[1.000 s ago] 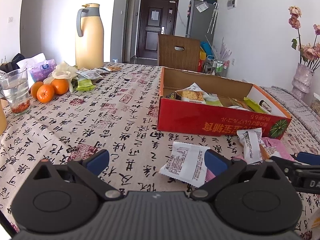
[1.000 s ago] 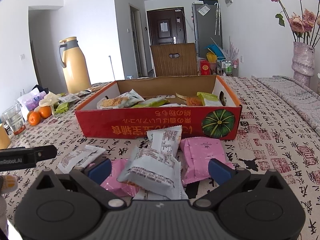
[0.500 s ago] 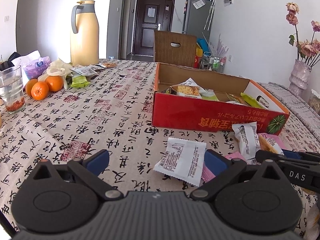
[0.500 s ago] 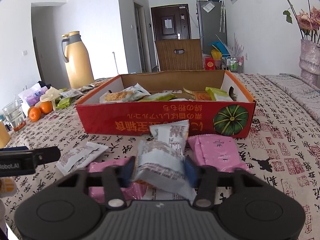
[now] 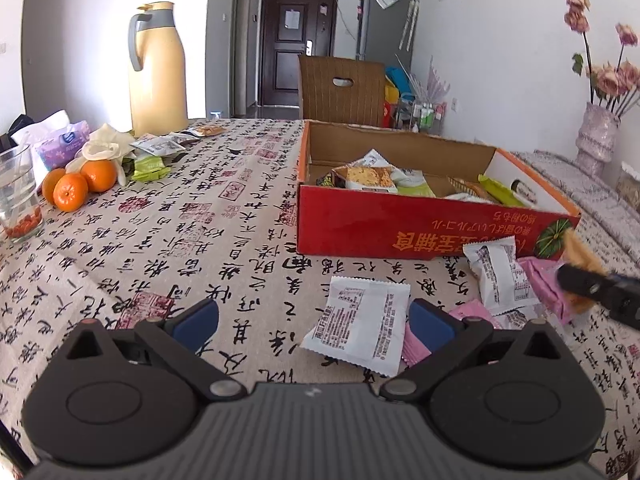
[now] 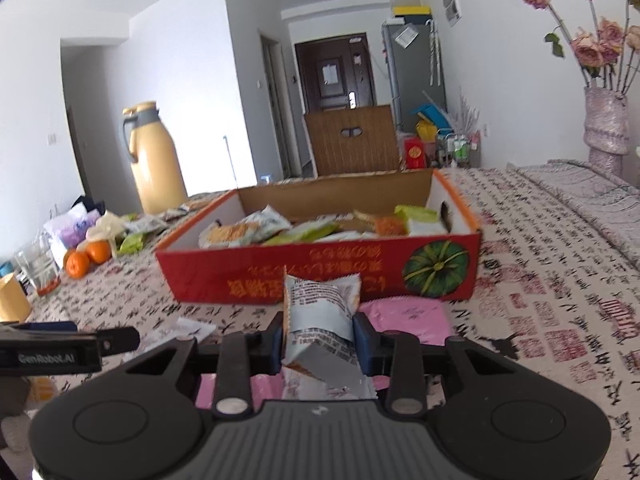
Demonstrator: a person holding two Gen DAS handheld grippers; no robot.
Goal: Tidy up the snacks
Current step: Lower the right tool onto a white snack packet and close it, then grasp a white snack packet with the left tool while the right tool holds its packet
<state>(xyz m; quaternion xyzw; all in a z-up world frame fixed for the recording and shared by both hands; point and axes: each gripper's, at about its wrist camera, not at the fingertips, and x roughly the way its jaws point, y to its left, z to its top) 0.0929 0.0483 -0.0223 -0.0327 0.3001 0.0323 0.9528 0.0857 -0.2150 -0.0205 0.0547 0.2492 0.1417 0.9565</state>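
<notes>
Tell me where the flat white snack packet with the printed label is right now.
In the left wrist view, the white packet lies flat on the tablecloth, in front of the red box, just inside the open left gripper's right finger.

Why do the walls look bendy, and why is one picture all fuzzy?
Both wrist views come through fisheye lenses, so the walls and door frames curve near the edges. The right wrist view is fuzzy with motion blur: the red box and the snack packet in the right gripper look smeared. The left wrist view is sharp; the white packet has crisp print.
</notes>
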